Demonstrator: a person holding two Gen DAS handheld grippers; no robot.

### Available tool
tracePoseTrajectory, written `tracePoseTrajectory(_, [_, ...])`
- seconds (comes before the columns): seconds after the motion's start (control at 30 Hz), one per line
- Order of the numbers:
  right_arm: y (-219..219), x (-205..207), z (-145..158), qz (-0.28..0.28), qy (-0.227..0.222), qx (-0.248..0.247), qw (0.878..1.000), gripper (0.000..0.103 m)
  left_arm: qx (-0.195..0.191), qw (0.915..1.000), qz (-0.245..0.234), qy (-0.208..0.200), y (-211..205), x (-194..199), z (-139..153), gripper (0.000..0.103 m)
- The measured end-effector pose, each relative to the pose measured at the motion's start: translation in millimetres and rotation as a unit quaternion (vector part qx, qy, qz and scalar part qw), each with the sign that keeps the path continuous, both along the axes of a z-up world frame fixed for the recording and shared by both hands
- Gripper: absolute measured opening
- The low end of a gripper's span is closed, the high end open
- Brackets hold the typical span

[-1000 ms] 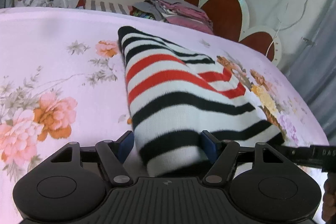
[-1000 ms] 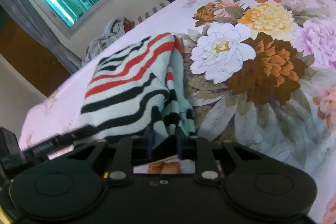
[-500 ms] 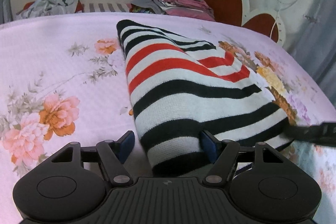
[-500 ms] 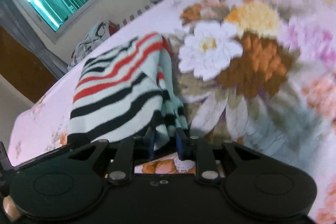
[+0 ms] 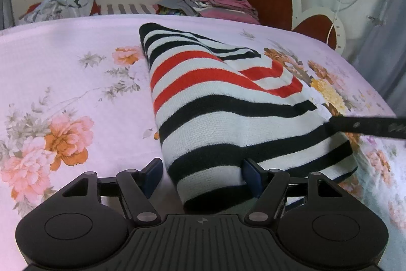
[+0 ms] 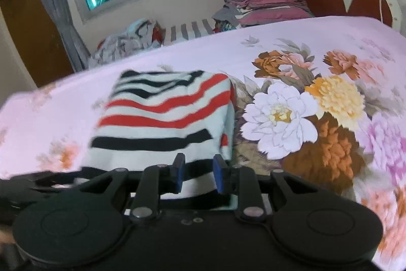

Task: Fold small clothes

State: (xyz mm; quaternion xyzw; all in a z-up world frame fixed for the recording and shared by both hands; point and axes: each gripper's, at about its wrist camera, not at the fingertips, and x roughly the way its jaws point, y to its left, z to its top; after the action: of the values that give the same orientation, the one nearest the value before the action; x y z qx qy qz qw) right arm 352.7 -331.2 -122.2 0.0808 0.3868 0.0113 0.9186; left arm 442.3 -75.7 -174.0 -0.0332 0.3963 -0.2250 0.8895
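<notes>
Lying folded: knitted striped sweater (image 5: 228,118)

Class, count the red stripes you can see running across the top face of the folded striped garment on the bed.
2. Both cross the striped garment in its middle part: one nearer the window end, one just below it. Further red bands show on a side fold; others may be hidden.
</notes>
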Motion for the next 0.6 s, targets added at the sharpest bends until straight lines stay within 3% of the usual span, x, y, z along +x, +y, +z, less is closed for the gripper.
tracePoseTrajectory(0.17, [-14.5,0.5,-30.2,0.040,0.024,0.006,0.999,0.025,-0.016,0.9996,0.008,0.022,3.9,5.1,-3.1,0.071])
tracePoseTrajectory(0.27, [-21.2,4.3,-25.9,0.056,0.033,0.023,0.998,0.026,-0.021,0.9992,0.009,0.031,5.1,7.5,1.9,0.071])
tracePoseTrajectory(0.37, [-32.6,8.5,-7.2,0.061,0.024,0.066,0.996,0.027,-0.030,0.9994,0.010,0.015,7.9,9.5,20.2,0.071])
tracePoseTrajectory(0.47, [-47.3,31.7,4.7,0.045,0.005,0.096,0.994,0.032,-0.051,0.9983,0.029,0.006,8.8,28.0,34.8,0.071])
tracePoseTrajectory(0.5, [-52.8,42.8,4.4,0.034,0.003,0.107,0.994,0.039,-0.056,0.9977,0.037,0.008,7.8,36.7,36.6,0.071])
tracePoseTrajectory(0.6, [-64.0,80.2,-7.1,0.008,0.013,0.134,0.991,0.041,-0.067,0.9955,0.066,0.009,1.6,64.0,35.3,0.071])
